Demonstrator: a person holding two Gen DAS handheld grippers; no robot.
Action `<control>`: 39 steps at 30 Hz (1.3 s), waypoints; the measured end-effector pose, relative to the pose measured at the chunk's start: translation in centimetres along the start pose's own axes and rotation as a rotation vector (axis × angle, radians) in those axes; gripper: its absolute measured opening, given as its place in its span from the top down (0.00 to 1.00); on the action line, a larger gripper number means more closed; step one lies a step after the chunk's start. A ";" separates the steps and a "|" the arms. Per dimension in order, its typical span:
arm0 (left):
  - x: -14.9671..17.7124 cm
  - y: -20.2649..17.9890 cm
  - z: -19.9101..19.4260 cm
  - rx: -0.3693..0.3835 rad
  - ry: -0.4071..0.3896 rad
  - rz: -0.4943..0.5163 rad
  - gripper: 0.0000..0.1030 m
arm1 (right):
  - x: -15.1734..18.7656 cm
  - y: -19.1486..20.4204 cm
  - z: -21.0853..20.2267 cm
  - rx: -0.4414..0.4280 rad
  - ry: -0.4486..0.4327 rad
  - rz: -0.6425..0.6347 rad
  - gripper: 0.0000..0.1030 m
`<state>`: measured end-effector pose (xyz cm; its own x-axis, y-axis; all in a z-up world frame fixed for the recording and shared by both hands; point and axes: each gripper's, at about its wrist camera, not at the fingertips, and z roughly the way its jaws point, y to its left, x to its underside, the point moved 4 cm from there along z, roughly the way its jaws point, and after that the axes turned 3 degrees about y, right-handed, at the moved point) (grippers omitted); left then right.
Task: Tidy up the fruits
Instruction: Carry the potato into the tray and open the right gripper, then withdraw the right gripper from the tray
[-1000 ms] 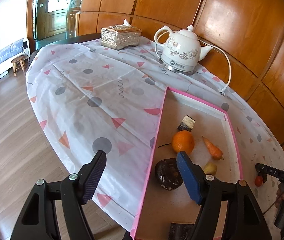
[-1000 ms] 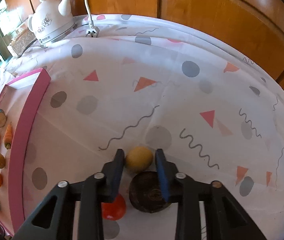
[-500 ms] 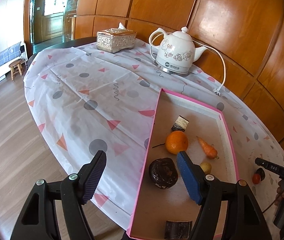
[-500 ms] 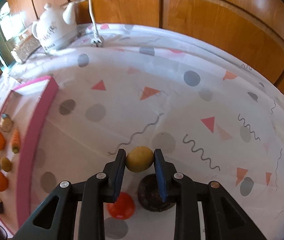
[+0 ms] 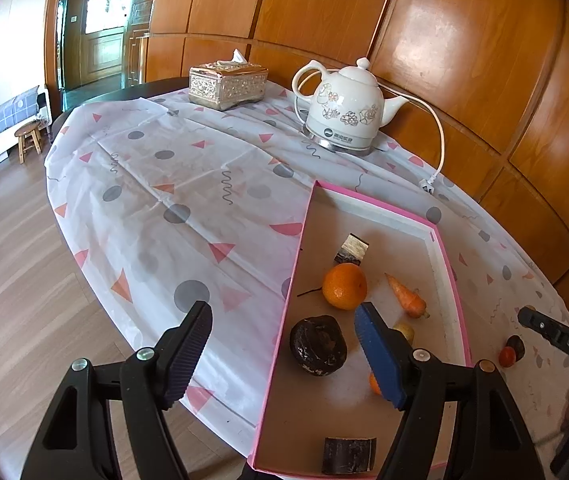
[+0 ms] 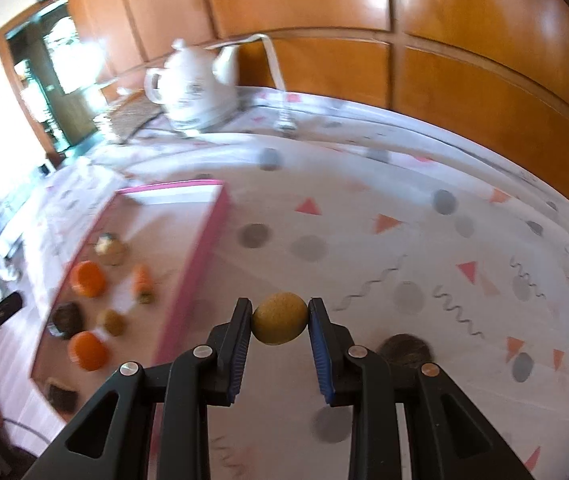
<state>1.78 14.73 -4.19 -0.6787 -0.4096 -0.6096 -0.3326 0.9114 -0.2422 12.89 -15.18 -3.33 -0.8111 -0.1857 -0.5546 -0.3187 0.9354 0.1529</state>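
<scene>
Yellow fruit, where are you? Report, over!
Right tool shut on yellow fruit, lifted. Left tool open, empty. Pink tray to the left, path clear.

The left gripper hangs with fingers spread wide; the right gripper, somewhat blurred, seems clamped.

Round worktop under a white cloth printed with triangles and dots

On it: a pink-rimmed shallow cardboard tray, white floral ceramic kettle, ornate silver tissue box, small red fruit, dark round fruit.

Right wrist view motion-blurred: tray contents smeared. Small orange fruit mostly hidden behind left gripper finger.
</scene>
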 end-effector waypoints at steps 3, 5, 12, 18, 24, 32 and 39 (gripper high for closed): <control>0.0 0.3 -0.1 -0.002 -0.001 -0.013 0.28 | 0.3 2.5 -0.6 -0.055 -0.006 -0.037 0.72; -0.2 0.5 -0.2 -0.004 -0.008 -0.022 0.28 | 0.5 4.0 -0.9 -0.085 -0.007 -0.060 0.72; -0.7 1.5 -0.2 -0.016 -0.019 -0.050 0.28 | 1.5 9.5 -0.5 -0.173 0.022 -0.145 0.72; -0.5 1.5 0.0 -0.017 -0.015 -0.046 0.28 | 2.1 11.7 2.2 -0.167 0.088 -0.179 0.72; -0.4 1.5 0.1 -0.017 -0.012 -0.041 0.28 | 2.6 12.1 4.1 -0.123 0.118 -0.204 0.71; -0.3 1.1 -0.1 -0.005 -0.015 -0.033 0.28 | 2.7 11.1 3.4 -0.114 0.094 -0.163 0.65; -0.4 0.7 -0.4 0.000 -0.020 -0.020 0.28 | 3.0 9.6 1.5 -0.083 0.055 -0.132 0.65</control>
<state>1.56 15.48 -3.78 -0.6584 -0.4270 -0.6198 -0.3459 0.9030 -0.2547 8.15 -6.26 -4.73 -0.7846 -0.3234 -0.5290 -0.4615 0.8744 0.1499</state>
